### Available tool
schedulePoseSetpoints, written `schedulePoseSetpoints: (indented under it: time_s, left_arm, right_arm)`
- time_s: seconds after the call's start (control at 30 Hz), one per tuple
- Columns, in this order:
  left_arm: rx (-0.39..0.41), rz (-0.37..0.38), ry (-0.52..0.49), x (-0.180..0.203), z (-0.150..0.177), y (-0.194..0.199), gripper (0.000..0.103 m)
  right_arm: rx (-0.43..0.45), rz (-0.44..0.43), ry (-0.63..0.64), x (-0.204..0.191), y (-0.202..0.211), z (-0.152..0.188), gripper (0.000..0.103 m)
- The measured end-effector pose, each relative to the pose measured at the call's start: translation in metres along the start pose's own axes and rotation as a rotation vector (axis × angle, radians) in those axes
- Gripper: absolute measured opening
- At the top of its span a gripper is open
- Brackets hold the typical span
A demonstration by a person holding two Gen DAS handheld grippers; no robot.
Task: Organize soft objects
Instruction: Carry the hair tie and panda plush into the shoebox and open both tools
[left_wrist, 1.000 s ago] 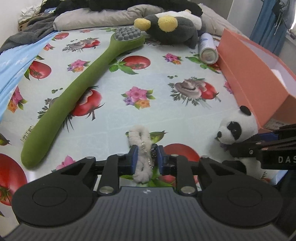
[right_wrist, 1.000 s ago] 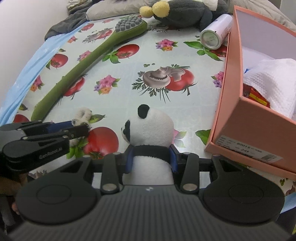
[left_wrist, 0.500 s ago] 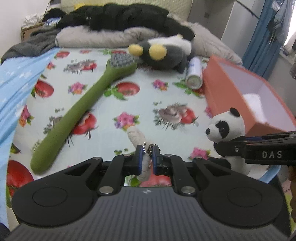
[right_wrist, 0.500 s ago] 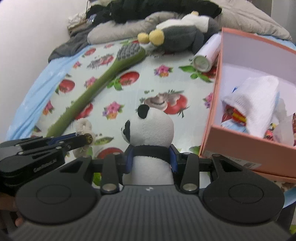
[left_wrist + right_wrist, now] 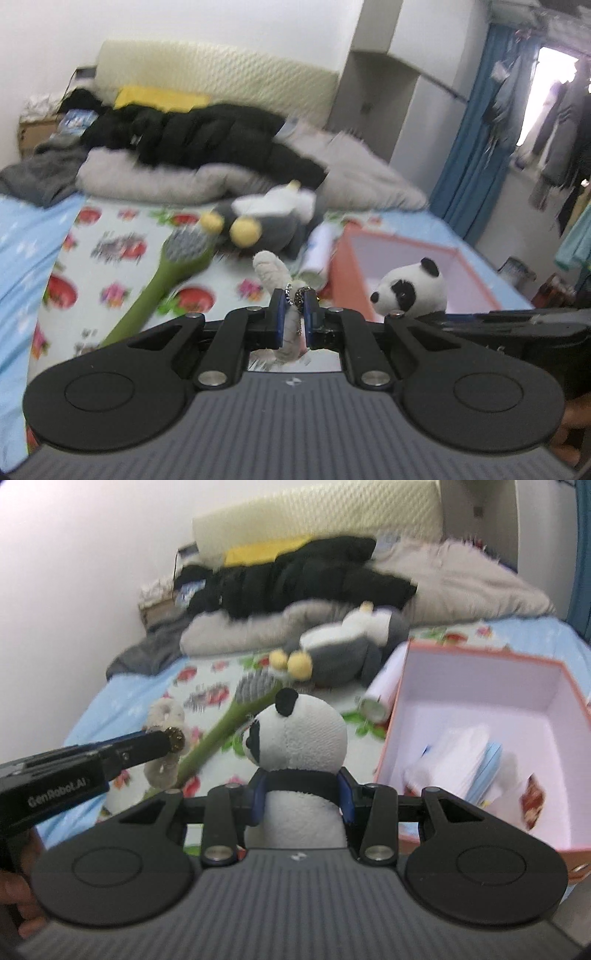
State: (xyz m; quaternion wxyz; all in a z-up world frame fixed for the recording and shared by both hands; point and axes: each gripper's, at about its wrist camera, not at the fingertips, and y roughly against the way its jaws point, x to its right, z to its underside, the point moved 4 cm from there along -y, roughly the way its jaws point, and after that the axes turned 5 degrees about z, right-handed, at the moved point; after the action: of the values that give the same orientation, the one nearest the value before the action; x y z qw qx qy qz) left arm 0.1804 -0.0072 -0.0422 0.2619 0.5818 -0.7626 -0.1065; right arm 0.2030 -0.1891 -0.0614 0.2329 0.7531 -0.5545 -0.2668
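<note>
Both views blurred by motion; both tools are up off the bed [image 5: 33, 236].

Far left, bed: blue sheet, with a flower-and-tomato print cloth [image 5: 207, 686] spread over it. The long green plush brush [image 5: 162, 280] lies diagonally on the cloth, grey bristle head toward the pillows.

Left tool [image 5: 294, 317]: jaws have just been closing, now nearly pressed together, pinching a small fluffy off-white plush charm [image 5: 275, 269] by its metal chain. Top of the charm stands up above the fingertips; the rest hangs below them. In the right wrist view the charm [image 5: 166, 716] hangs clear of the bed.

Centre, back of bed: grey-and-white plush with yellow feet [image 5: 258, 218] lies on its side, just in front of the grey pillows and a black jacket [image 5: 192, 136]. A white cylinder can [image 5: 380, 694] lies beside the box's left wall.

Right tool [image 5: 301, 797]: jaws part-spread, pinching the panda plush [image 5: 303, 734] at the neck, panda upright, face turned left.

Right: open pink box [image 5: 406, 716] on the bed, holding folded white cloth [image 5: 454, 757] and small packets. The panda is just left of the box, not inside it.
</note>
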Motion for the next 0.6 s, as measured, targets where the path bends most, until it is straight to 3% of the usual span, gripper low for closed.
schedulePoseSetpoints:
  time_s: [0.27,0.6]
  left_arm:
    - [0.067,0.106,-0.025,0.052,-0.040,-0.003,0.012]
    - [0.026,0.208,-0.055,0.107,-0.054,-0.056,0.012]
  right_arm:
    - [0.117,0.061,-0.021,0.033,0.042,-0.031,0.043]
    - [0.164,0.140,-0.086,0.092,0.051,-0.045,0.042]
